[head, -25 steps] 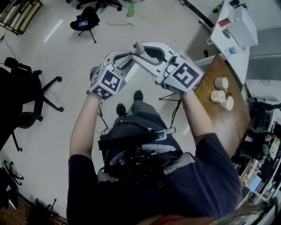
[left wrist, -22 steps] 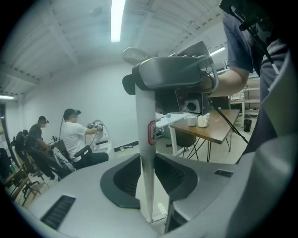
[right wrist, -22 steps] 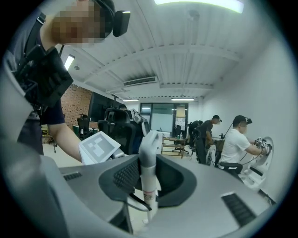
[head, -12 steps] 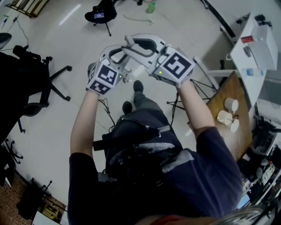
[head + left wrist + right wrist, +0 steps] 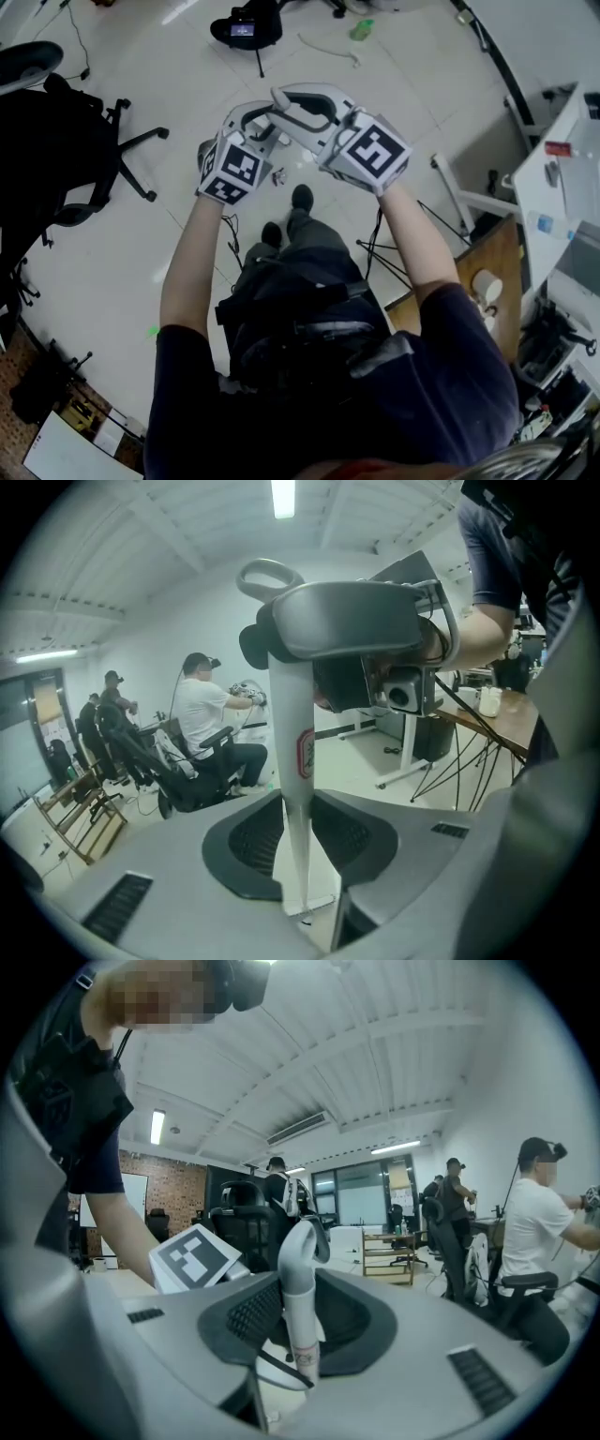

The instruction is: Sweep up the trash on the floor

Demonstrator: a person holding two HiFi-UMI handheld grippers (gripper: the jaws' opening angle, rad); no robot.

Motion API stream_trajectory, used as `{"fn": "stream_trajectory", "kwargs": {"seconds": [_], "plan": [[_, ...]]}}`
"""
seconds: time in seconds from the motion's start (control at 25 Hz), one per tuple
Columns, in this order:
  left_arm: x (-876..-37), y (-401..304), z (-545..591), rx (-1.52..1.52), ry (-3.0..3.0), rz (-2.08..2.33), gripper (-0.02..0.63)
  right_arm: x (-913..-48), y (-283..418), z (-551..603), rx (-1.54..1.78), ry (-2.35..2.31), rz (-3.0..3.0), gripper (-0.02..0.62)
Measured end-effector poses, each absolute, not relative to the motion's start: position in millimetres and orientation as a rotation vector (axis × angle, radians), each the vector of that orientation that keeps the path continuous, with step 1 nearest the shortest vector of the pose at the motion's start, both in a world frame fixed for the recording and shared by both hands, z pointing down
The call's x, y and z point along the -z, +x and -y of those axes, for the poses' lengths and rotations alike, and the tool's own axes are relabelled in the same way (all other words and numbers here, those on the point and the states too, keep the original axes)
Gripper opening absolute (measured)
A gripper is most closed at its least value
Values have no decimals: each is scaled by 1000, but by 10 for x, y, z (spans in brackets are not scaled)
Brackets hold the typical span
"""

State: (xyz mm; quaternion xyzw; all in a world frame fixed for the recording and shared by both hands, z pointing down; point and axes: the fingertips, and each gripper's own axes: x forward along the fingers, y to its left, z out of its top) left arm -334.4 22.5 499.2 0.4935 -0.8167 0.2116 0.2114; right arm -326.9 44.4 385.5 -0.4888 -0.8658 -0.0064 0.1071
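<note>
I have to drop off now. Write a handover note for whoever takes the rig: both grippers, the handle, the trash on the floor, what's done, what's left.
Grippers: the left gripper has its fingers shut on the white handle, low on it. The right gripper is shut on what looks like the same handle, near its looped end. They are held close together above the floor.
Things: the handle's sweeping end is out of view. A green bottle and a white strip lie on the floor ahead.
Done: tool in hand.
Left: go to the trash and sweep it up; none is swept yet.
</note>
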Motion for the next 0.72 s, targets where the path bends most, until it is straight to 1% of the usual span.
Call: {"fn": "stream_trajectory", "kwargs": {"seconds": [0.2, 0.48, 0.72], "plan": [[-5177, -3684, -337, -556, 1284, 2316, 97, -4033, -3592, -562, 44, -1475, 2522, 118], [-5341, -3972, -497, -579, 1262, 2317, 97, -4202, -3834, -751, 86, -1494, 2496, 118], [-5665, -4144, -754, -545, 1250, 2304, 97, -4543, -3994, -1044, 110, -1410, 2506, 123]]}}
